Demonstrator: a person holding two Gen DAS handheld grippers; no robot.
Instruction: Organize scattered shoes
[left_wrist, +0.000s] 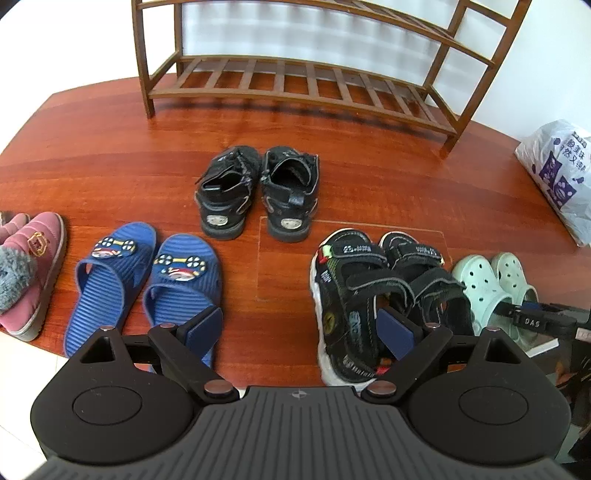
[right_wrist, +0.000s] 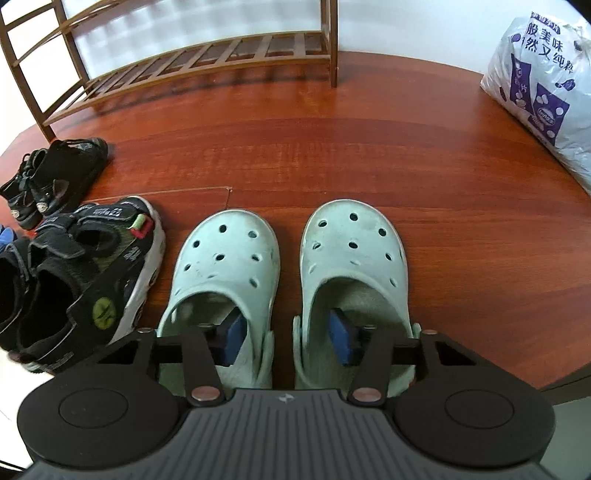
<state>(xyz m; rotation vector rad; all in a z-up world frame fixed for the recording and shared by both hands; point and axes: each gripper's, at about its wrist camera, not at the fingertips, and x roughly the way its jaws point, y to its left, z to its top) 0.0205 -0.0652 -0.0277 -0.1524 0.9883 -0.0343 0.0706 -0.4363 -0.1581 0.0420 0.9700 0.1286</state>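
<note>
Your right claw is over the pair of mint clogs, which stand side by side on the wooden floor in front of the empty shoe rack. One blue pad sits inside each heel opening, the two inner walls between them; I cannot tell whether the pads press yet, so treat it as unclenched. These look like light, rubbery foam: they should flex, not crack. Pinch both inner walls together, low near the heels. Your left claw hangs released beside the black sandals.
</note>
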